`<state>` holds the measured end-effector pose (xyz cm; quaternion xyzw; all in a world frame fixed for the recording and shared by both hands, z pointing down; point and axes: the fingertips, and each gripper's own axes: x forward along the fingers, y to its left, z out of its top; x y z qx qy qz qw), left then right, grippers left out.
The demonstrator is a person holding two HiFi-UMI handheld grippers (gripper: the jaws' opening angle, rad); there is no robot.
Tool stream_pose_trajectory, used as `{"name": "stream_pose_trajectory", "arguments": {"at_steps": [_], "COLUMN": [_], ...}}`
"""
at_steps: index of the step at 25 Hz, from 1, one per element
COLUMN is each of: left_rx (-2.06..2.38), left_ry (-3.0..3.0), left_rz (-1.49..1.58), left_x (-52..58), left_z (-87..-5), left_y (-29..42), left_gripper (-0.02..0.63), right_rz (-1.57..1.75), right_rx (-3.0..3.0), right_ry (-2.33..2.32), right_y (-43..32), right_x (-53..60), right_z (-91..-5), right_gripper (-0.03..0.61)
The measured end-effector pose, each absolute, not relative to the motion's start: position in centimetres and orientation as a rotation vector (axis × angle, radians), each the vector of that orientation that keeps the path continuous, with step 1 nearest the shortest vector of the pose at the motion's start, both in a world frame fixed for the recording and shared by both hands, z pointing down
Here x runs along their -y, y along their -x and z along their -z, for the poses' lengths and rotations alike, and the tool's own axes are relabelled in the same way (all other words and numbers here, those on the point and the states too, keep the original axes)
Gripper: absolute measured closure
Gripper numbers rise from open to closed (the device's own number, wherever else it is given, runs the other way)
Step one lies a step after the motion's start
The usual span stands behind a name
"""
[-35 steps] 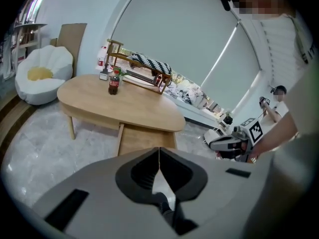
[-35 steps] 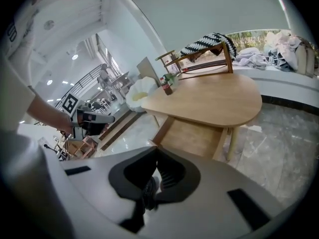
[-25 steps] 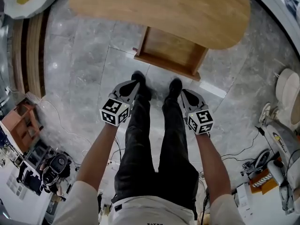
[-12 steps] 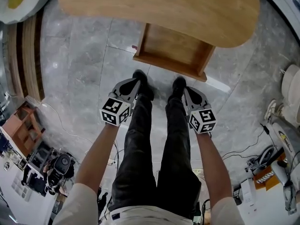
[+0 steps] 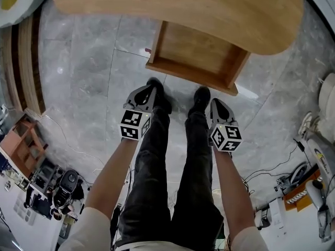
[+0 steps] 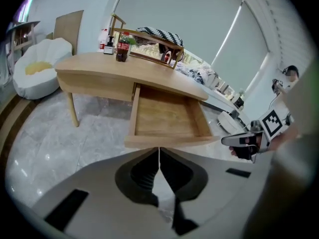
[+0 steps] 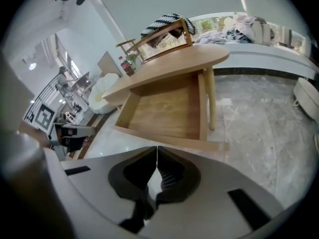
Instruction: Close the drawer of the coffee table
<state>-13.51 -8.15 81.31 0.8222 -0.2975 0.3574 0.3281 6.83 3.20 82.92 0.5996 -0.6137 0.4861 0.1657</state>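
The drawer stands pulled far out from under the bench, in the upper middle of the head view. Its inside looks empty, and its front panel faces the person's shoes on the grey stone floor.

The left gripper and the right gripper are in the centre of the frame, one on each side of the person's legs. Both are below the front panel in the picture and do not touch it. Each gripper view shows the jaws pressed together with nothing between them, so both grippers are closed and empty. Both point toward the front panel.

Closing the drawer needs a push and no grasp, so the closed jaws probably serve as a firm, blunt tip. One gripper aims at the left part of the panel and the other at the right part. This is likely so that the drawer slides in straight and does not jam. The task seems to be only at its approach.
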Motion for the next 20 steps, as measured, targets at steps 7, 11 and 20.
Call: {"name": "stream_pose_trajectory", "arguments": {"at_steps": [7, 11, 20], "left_rx": [0.765, 0.774, 0.79], "left_ry": [-2.155, -2.151, -2.155], "left_rz": [-0.956, -0.941, -0.911], "left_x": [7.2, 8.0, 8.7], "left_z": [-85.3, -87.2, -90.3], "left_y": [12.6, 11.9, 11.1], "left_gripper": [0.591, 0.591, 0.589], "right_rz": [-1.474, -1.471, -1.454], "right_rx": [1.596, 1.589, 1.58], "right_ry": [-1.897, -1.894, -1.913], "right_y": [-7.9, -7.7, -7.6], "right_x": [-3.9, -4.1, -4.0], "right_z": [-87.0, -89.0, -91.6], "right_gripper": [0.558, 0.557, 0.531]}}
